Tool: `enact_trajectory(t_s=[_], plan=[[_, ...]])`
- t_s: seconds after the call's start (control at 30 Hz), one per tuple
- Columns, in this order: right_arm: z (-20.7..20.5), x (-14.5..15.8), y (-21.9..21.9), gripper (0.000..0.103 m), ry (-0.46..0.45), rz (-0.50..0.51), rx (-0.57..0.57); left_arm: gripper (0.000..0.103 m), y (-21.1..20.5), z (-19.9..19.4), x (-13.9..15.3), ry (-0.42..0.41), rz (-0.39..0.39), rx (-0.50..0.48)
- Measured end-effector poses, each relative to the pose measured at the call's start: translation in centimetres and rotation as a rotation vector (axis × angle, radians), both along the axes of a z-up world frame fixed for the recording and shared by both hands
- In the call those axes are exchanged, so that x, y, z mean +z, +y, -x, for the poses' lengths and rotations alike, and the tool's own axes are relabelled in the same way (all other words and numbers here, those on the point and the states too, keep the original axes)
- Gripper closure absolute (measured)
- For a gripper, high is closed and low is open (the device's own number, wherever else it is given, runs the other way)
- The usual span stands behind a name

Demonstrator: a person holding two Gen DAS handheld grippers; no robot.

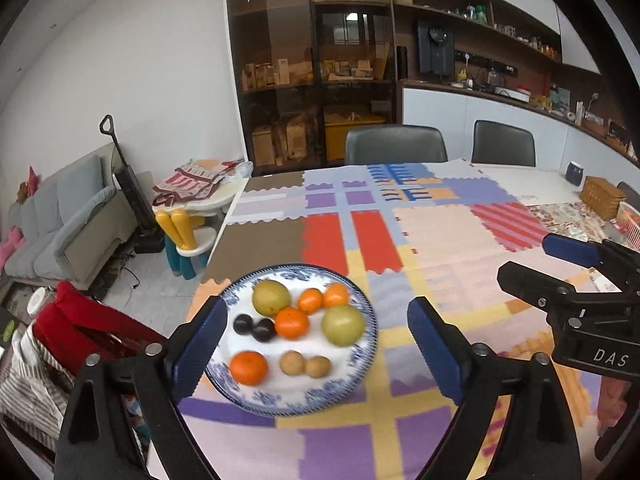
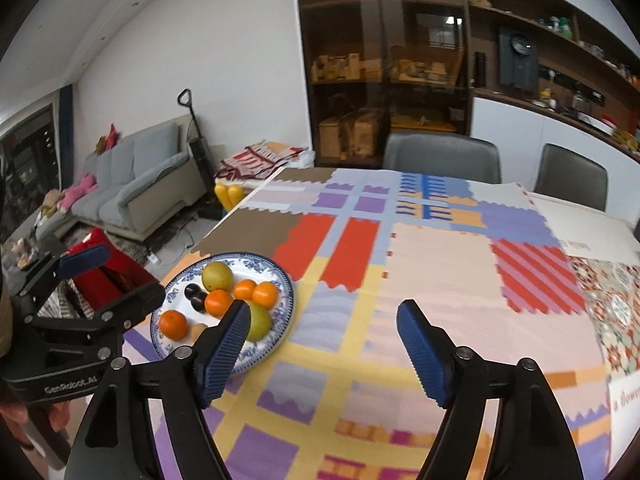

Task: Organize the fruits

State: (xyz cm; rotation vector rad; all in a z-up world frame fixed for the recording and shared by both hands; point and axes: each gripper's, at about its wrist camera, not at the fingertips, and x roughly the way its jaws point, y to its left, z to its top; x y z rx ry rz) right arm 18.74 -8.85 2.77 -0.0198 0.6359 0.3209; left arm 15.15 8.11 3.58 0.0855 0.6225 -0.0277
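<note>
Left gripper (image 1: 316,342) and right gripper (image 2: 322,344) both agape, empty; plate (image 2: 286,292) partly hidden behind right pad.

In the right wrist view, a blue gripper pad (image 2: 224,350) hides part of the plate (image 2: 280,280) and one green fruit (image 2: 259,322). Shelf items (image 1: 516,36) are too small to identify.

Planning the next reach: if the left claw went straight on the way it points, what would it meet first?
Probably the patchwork tablecloth just right of the blue-and-white patterned plate of fruit. The open left claw holds nothing; depth is hard to judge, so it might clip the plate's rim.
</note>
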Motion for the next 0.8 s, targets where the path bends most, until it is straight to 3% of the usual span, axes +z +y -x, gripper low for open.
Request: enact_trajectory(t_s=[0.53, 0.8], plan=[[9.1, 1.0, -4.3, 0.018, -0.085, 0.013, -0.072, 0.001, -3.5, 9.0, 1.0, -0.069, 0.042, -0.016], [12.5, 1.1, -5.7, 0.016, -0.122, 0.012, -0.097, 0.000, -4.8, 12.1, 1.4, -0.106, 0.004, -0.020]])
